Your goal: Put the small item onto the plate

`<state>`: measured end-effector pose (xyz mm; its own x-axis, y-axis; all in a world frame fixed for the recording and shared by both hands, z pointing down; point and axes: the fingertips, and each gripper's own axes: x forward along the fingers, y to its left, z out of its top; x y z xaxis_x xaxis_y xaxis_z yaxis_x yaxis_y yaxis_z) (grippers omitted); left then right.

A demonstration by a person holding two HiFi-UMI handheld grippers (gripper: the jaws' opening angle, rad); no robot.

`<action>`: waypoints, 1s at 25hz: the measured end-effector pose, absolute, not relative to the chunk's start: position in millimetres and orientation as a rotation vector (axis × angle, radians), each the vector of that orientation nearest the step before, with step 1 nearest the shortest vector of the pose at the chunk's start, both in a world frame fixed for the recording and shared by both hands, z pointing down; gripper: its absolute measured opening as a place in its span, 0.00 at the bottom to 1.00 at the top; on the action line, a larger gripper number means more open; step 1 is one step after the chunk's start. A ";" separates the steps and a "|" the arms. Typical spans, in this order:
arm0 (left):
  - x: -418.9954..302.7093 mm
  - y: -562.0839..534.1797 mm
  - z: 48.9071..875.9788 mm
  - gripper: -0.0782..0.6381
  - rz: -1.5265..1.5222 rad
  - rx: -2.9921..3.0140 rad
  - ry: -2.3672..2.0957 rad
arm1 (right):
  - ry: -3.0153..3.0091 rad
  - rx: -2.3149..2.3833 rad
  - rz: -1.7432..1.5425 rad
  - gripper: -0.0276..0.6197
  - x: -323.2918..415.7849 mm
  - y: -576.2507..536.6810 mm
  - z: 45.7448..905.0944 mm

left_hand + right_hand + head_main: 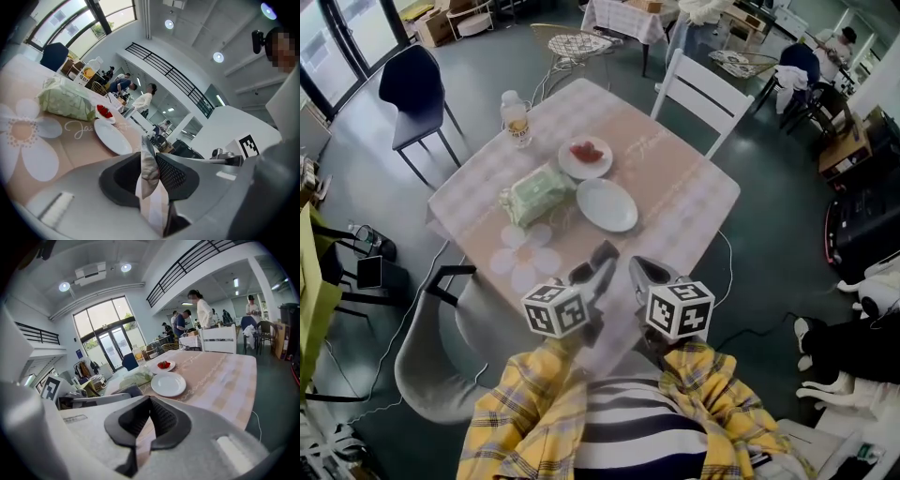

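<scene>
**Sachet pinched in left gripper, plate not yet reached**

Judgement on the step: carry the load low over the cloth, stop above the middle of the empty plate (607, 204), and only then spread the jaws, since a thing this thin and light may flutter if dropped from height.

- Left gripper (149, 152): jaws partly closed, pinching the small item (150, 171), a thin, flat, pale sachet standing on edge between the pads. What it is made of is hard to tell; it looks like crinkled foil or paper.
- Right gripper (146, 401): jaws pressed together at the tips, nothing between them.
- Both grippers sit at the lower centre of the head view, over the near edge of the table (684, 187), well short of the empty plate at centre frame.
- Beyond: a green wipes pack (536, 192) left of that plate; a second plate (567, 161) with red pieces above it; a bottle (516, 118) at upper left.
</scene>
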<state>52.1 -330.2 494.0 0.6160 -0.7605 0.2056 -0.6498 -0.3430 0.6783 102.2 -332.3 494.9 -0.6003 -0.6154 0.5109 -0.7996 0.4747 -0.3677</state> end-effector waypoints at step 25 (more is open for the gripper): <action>42.2 -427.5 511.1 0.23 -0.082 2.034 -1.208 | -2.410 1.116 0.783 0.05 83.6 -421.9 510.7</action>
<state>42.2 -427.5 511.1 0.5512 -0.7763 0.3058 -0.7278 -0.2681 0.6312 83.6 -421.9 510.7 -0.6175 -0.5747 0.5370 -0.7806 0.5315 -0.3288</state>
